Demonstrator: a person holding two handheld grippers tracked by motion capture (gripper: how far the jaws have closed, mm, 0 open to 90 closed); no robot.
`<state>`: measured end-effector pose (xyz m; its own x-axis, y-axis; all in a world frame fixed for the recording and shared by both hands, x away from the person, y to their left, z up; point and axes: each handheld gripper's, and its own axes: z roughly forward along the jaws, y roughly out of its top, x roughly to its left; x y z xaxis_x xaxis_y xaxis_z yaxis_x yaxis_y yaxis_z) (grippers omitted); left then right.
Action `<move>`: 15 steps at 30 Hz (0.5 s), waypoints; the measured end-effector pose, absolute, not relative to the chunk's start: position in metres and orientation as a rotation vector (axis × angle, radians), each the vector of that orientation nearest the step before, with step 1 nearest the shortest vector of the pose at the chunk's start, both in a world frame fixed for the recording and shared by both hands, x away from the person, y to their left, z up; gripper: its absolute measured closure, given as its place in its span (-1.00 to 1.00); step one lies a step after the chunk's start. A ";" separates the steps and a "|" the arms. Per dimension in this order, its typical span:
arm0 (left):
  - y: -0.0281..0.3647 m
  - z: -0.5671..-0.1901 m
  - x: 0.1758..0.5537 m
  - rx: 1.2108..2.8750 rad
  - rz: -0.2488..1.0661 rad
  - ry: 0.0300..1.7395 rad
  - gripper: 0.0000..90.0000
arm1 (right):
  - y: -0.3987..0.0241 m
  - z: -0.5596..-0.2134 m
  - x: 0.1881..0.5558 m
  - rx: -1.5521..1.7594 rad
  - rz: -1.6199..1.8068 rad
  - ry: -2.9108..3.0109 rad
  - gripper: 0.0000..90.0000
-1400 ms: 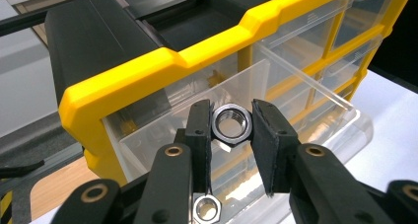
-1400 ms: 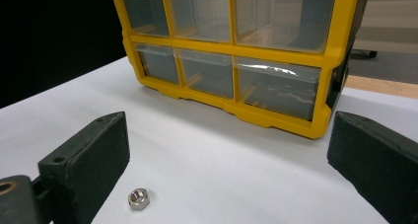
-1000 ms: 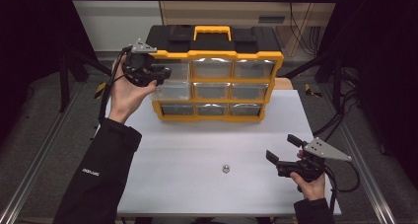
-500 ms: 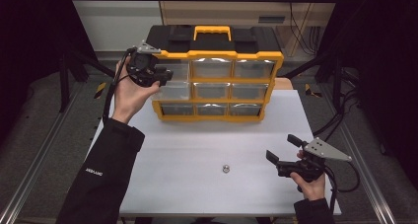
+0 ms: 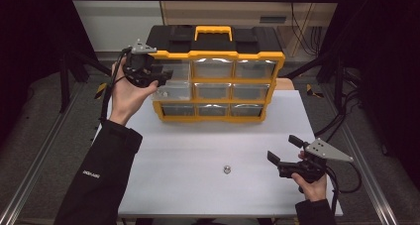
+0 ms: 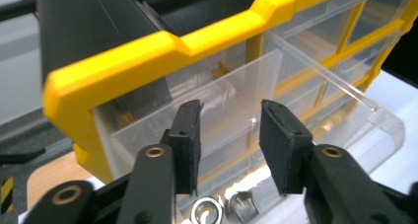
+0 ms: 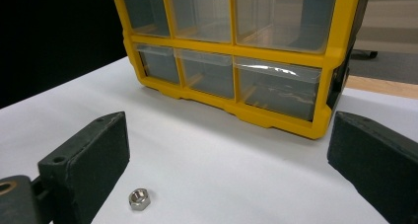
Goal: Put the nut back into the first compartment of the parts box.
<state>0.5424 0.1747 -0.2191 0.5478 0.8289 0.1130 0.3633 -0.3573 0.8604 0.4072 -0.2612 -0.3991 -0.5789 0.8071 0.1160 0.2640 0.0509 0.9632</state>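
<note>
While the right gripper rests low over the near desk, its jaws stand wide apart and empty, with a nut lying on the desk just beside the left jaw. Farther back, the left gripper is at the organizer's left column, where a clear drawer is pulled out. Its jaws have just been opening; released, they straddle the drawer's front wall without pressing it.
</note>
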 end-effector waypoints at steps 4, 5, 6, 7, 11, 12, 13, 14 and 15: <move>0.179 -0.216 0.534 1.902 0.691 0.945 0.07 | -0.261 -0.399 0.407 1.072 1.551 1.874 -0.94; 0.180 -0.216 0.531 1.898 0.690 0.940 0.01 | -0.261 -0.399 0.407 1.076 1.553 1.871 -0.94; 0.182 -0.215 0.529 1.901 0.704 0.930 -0.04 | -0.261 -0.399 0.407 1.074 1.552 1.869 -0.94; 0.184 -0.215 0.526 1.897 0.705 0.921 -0.10 | -0.261 -0.399 0.407 1.074 1.553 1.868 -0.94; 0.189 -0.214 0.517 1.854 0.683 0.889 -0.33 | -0.261 -0.399 0.407 1.073 1.552 1.868 -0.94; 0.190 -0.214 0.515 1.848 0.680 0.880 -0.39 | -0.261 -0.399 0.407 1.074 1.553 1.869 -0.94; 0.191 -0.214 0.513 1.842 0.674 0.870 -0.46 | -0.261 -0.399 0.407 1.078 1.555 1.870 -0.94; 0.192 -0.215 0.510 1.842 0.669 0.856 -0.53 | -0.261 -0.399 0.407 1.079 1.554 1.871 -0.94; 0.192 -0.216 0.508 1.837 0.668 0.849 -0.58 | -0.262 -0.399 0.407 1.074 1.553 1.869 -0.94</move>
<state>0.5081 0.1921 -0.2159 0.6065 0.7914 0.0764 0.2604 -0.2885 0.9214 0.4068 -0.2616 -0.3987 -0.5769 0.8083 0.1176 0.2634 0.0478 0.9635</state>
